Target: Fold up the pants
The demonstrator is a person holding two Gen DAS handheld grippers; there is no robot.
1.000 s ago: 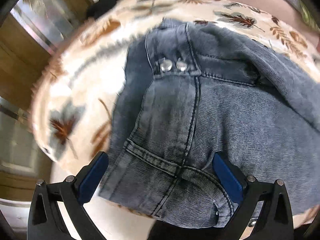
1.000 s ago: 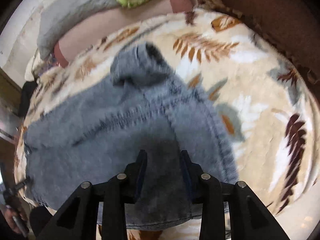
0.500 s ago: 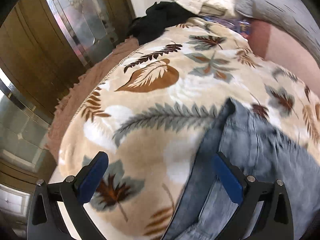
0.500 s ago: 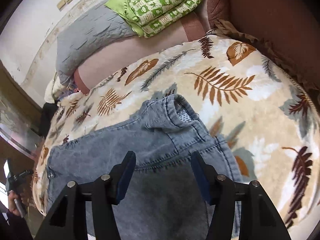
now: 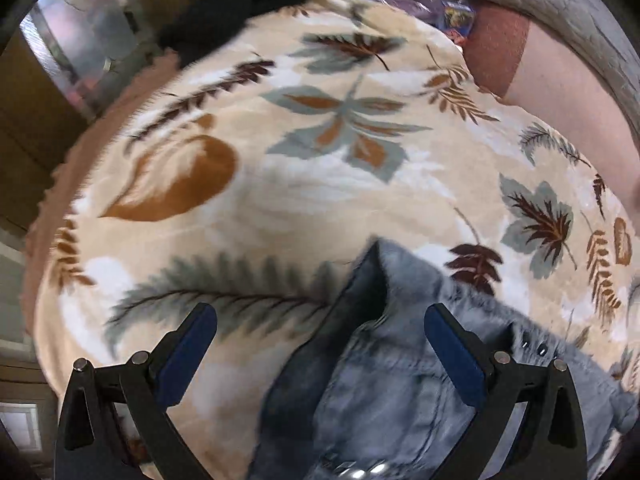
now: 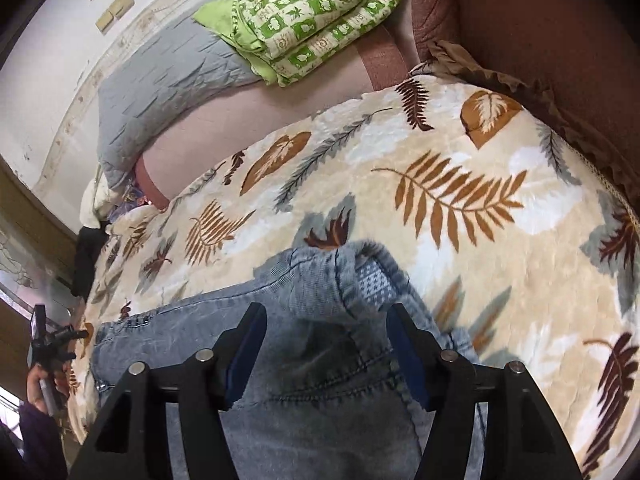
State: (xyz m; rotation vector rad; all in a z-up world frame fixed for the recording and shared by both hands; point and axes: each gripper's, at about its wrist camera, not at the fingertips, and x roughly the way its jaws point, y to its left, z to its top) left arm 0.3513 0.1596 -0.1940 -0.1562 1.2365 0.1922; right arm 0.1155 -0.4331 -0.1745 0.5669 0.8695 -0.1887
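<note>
Right now your left gripper is spread wide, blue pads far apart, with nothing caught between them. It hovers over the near left corner of the pants, where a dark folded edge of the grey-blue denim rises to a point between the fingers. Two small metal studs show on the fabric just to the right of the right-hand finger.

Your right gripper is also released, its fingers parted and holding nothing. Below it the pants lie spread on the blanket, and a turned-over flap of denim with a checked lining showing sits just ahead of the fingertips, roughly between them. Whether the fingers touch the cloth you cannot tell from these views.

The blanket is cream with brown, rust and grey leaf prints, and it covers the bed under the whole garment. As for anything that holds things: no box, basket or drawer shows in either view. Beyond the blanket, a green-and-white patterned quilt lies folded on a grey quilted cover. A dark garment lies heaped at the far edge in the left view. In the right view, your left hand shows at the far left, gripping its tool beside the pants.
</note>
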